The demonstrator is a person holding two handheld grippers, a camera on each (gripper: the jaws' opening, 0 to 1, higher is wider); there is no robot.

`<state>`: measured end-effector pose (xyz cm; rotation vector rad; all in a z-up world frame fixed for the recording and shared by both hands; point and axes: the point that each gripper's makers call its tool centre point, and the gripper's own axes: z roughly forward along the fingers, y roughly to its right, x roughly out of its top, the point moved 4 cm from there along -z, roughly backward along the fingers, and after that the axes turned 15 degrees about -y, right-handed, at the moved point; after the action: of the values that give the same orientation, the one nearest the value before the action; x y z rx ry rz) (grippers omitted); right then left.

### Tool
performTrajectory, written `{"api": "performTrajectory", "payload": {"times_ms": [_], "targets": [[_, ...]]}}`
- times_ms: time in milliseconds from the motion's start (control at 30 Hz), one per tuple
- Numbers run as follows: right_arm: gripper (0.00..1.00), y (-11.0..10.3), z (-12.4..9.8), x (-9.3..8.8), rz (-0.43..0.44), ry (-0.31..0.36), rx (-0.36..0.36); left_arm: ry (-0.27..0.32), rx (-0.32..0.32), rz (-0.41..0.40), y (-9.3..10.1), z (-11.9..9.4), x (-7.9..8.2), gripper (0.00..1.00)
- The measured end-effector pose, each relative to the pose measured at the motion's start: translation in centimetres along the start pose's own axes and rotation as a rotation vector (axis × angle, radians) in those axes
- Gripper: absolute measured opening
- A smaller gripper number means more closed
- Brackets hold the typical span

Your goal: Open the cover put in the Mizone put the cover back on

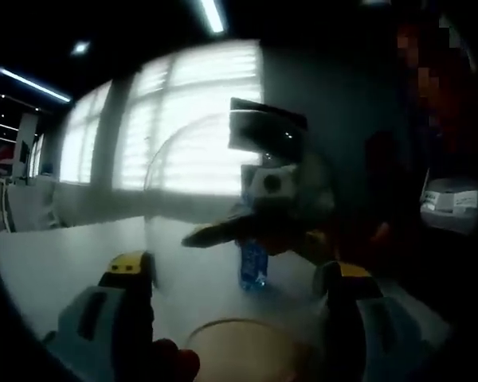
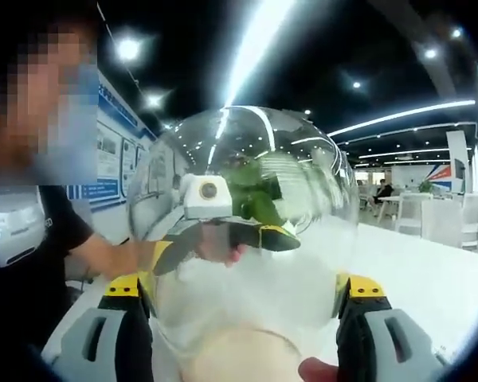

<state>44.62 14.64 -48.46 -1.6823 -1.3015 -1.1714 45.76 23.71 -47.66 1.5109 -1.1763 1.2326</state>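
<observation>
1. The blue bottle (image 1: 253,265) stood blurred behind the clear dome cover (image 1: 223,207); its top was hidden by the other claw (image 1: 259,227).
2. The cover's wooden base (image 2: 243,354) was cut off by the right gripper view's bottom edge.

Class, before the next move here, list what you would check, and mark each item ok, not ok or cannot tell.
1. Cover sits between the right gripper's jaws: ok.
2. Cover sits between the left gripper's jaws: ok.
3. Jaws actually press on the cover: cannot tell.
4. Bottle stands upright on the table: ok.
5. Bottle is under the cover: not ok; it seems to stand beyond it, seen through the clear wall.
6. Cover is lifted off the base: cannot tell.
</observation>
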Motion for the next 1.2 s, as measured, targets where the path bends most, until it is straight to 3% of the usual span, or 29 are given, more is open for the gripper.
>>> {"api": "performTrajectory", "payload": {"times_ms": [167, 333, 467, 533, 667, 733, 767, 867, 1000, 1200], "targets": [[0.9, 0.0, 0.2, 0.3, 0.004, 0.015, -0.004, 0.038, -0.013, -0.031, -0.3, -0.2, 0.2, 0.8], [0.9, -0.2, 0.3, 0.4, -0.013, 0.005, -0.006, 0.013, 0.001, -0.021, 0.0, -0.2, 0.3, 0.79], [0.9, -0.2, 0.3, 0.6, -0.006, 0.017, -0.005, 0.031, -0.002, -0.037, -0.1, -0.2, 0.3, 0.79], [0.9, -0.2, 0.1, 0.6, -0.007, 0.012, -0.003, 0.007, 0.005, -0.041, 0.1, 0.0, 0.6, 0.8], [0.9, -0.1, -0.5, 1.4, 0.037, 0.057, 0.015, 0.026, 0.016, -0.069, 0.3, 0.0, 1.7, 0.8], [0.9, -0.4, -0.5, 1.6, 0.034, 0.056, 0.018, 0.022, 0.028, -0.05, 0.6, -0.2, 2.2, 0.8], [0.9, -0.7, -0.4, 1.6, 0.005, 0.046, 0.015, 0.007, 0.04, -0.008, 0.9, -0.3, 2.2, 0.8], [0.9, -1.1, -0.3, 1.5, -0.047, 0.023, 0.007, -0.051, 0.054, 0.02, 1.3, -0.2, 1.7, 0.8], [0.9, -1.0, -0.7, 1.4, -0.046, 0.015, 0.007, -0.044, 0.047, 0.008, 1.3, -0.1, 1.6, 0.8], [0.9, -1.7, -1.3, 2.2, -0.063, 0.02, 0.003, -0.036, 0.05, 0.025, 2.3, -0.1, 2.6, 0.8]]}}
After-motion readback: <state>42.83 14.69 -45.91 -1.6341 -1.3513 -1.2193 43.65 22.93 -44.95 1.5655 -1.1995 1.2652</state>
